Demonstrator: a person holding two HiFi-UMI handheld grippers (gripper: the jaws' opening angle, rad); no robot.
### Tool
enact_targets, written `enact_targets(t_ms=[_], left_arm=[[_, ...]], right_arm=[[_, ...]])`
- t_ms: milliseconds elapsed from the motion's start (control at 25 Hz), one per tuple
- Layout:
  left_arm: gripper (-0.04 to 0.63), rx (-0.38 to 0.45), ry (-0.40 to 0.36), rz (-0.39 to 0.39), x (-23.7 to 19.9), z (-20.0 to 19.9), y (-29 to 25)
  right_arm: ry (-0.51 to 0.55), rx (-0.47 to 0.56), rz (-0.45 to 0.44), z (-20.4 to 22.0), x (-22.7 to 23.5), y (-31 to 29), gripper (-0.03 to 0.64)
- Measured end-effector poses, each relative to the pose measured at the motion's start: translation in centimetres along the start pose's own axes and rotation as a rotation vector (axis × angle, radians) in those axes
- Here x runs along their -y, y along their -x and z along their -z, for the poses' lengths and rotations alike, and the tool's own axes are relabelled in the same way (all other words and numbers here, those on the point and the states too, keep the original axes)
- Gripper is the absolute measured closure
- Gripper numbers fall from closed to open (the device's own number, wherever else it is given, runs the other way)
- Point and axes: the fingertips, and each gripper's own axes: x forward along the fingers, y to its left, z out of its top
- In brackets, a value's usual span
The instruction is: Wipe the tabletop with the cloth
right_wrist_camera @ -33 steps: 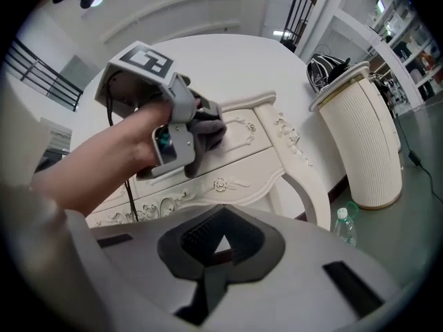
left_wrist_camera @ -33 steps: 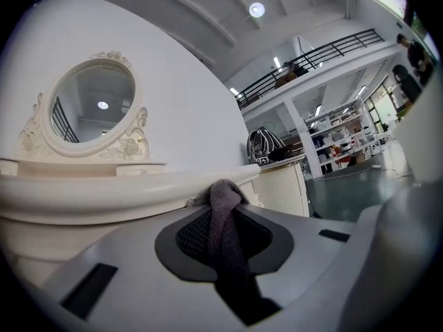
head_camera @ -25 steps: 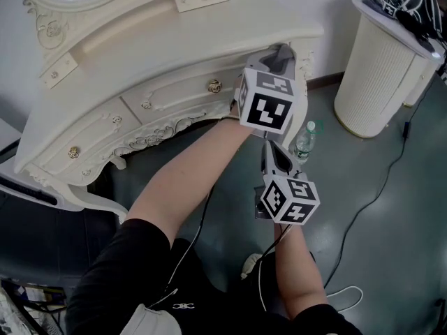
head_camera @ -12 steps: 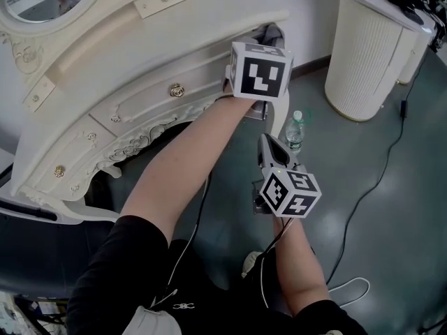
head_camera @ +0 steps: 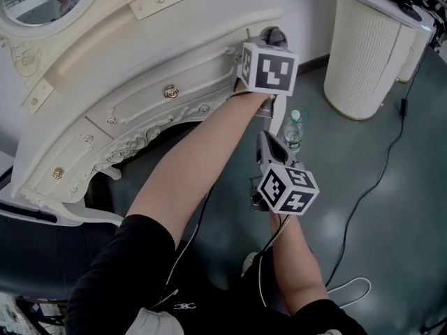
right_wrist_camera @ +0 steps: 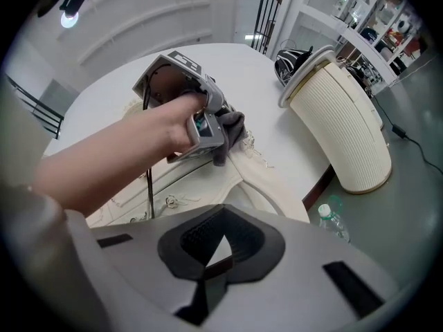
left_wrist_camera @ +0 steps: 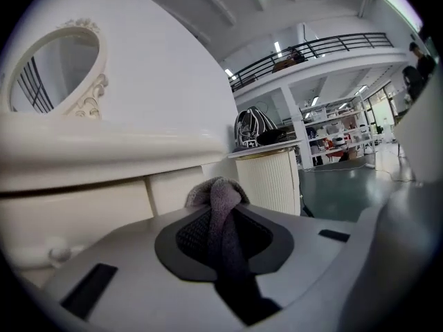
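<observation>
Two grippers are in play, and only one does the work. The left gripper (head_camera: 269,42) sits in the upper middle of the head view, at the right-hand end of the dressing table's top (head_camera: 209,25), with its jaws clamped on a grey cloth (head_camera: 274,33). The arm is stretched well forward, most likely so the cloth reaches the far corner of the surface near the wall.

In the left gripper view, the cloth (left_wrist_camera: 220,199) is squeezed into a narrow rope between the dark pads. Its long axis follows the jaws' own line, running away from the camera. A bunched tuft pokes out past the tips towards the table's back panel. In the right gripper view, that loose end (right_wrist_camera: 232,128) droops below the left gripper (right_wrist_camera: 205,122) towards the table's edge. Whether it is actually touching the top cannot be told. Pinching the cloth in a tight fold gives a firm hold but leaves only a small wad to wipe with.

The right gripper (head_camera: 264,140) hangs lower, at centre frame in the head view, over the grey floor and clear of the table. Its jaws (right_wrist_camera: 206,256) are together with nothing between them, seemingly parked out of the way. A plastic bottle (head_camera: 293,132) stands on the floor just beside it, and a ribbed white bin (head_camera: 360,54) stands at the upper right.
</observation>
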Motion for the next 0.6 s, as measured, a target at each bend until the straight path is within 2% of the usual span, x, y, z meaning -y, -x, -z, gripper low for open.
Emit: enact_targets(t_ms=[200, 360, 520, 600], left_arm=[[0.532, 0.086, -0.08, 0.0, 0.7, 0.3, 0.2], [0.532, 0.095, -0.072, 0.03, 1.0, 0.7, 0.5], [0.532, 0.049, -0.039, 0.079, 1.9, 3.1, 0.0], [0.532, 0.025, -0.05, 0.083, 2.0, 4.6, -0.2]], right_arm=[[-0.005, -0.021, 0.001, 0.6, -0.1, -0.4, 0.614], [0.018, -0.042, -0.002, 1.3, -0.8, -0.5, 0.614], [0.03, -0.044, 0.008, 1.3, -1.1, -0.2, 0.614], [0.033, -0.046, 0.013, 1.2, -1.4, 0.2, 0.614]])
